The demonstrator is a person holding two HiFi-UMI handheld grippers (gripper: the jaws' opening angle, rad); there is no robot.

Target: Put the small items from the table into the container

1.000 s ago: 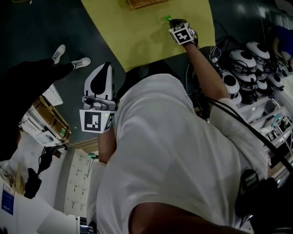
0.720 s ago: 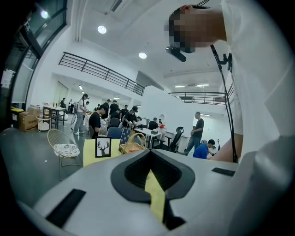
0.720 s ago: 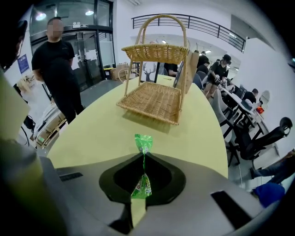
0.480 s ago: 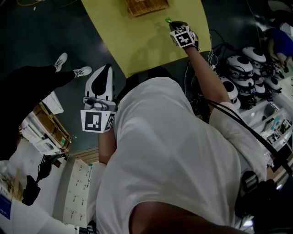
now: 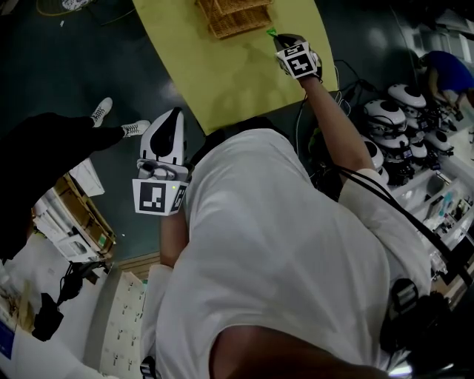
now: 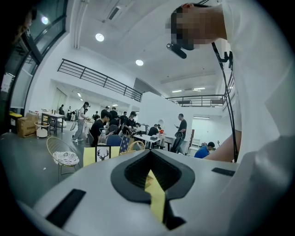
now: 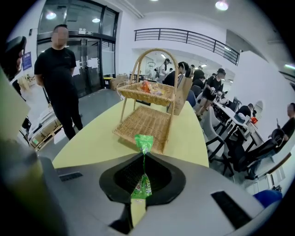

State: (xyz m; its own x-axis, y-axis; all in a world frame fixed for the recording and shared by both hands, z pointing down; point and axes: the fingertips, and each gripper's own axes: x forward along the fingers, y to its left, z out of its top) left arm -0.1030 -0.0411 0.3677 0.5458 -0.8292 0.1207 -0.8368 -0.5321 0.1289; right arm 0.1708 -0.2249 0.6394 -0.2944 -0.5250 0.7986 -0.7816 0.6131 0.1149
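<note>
My right gripper [image 7: 144,156] is shut on a small green sweet packet [image 7: 144,142], pinched thin between the jaws with its top sticking out past the tips. It hangs above the yellow table [image 7: 97,138], just in front of a two-tier wicker basket [image 7: 146,120] whose upper tray holds several small items [image 7: 150,87]. In the head view the right gripper [image 5: 281,41] holds the green packet [image 5: 272,32] beside the basket [image 5: 233,16]. My left gripper [image 5: 172,112] is off the table's near edge over the dark floor, jaws shut and empty.
A person in black [image 7: 60,78] stands left of the table, white sneakers [image 5: 111,126] on the floor. White round devices [image 5: 392,111] and cables crowd the right side. Cardboard boxes [image 5: 74,215] lie at the left. Chairs [image 7: 230,143] stand right of the table.
My right gripper has risen off the table with the green packet in it, closer to the basket. The left gripper has stayed about where it was.
</note>
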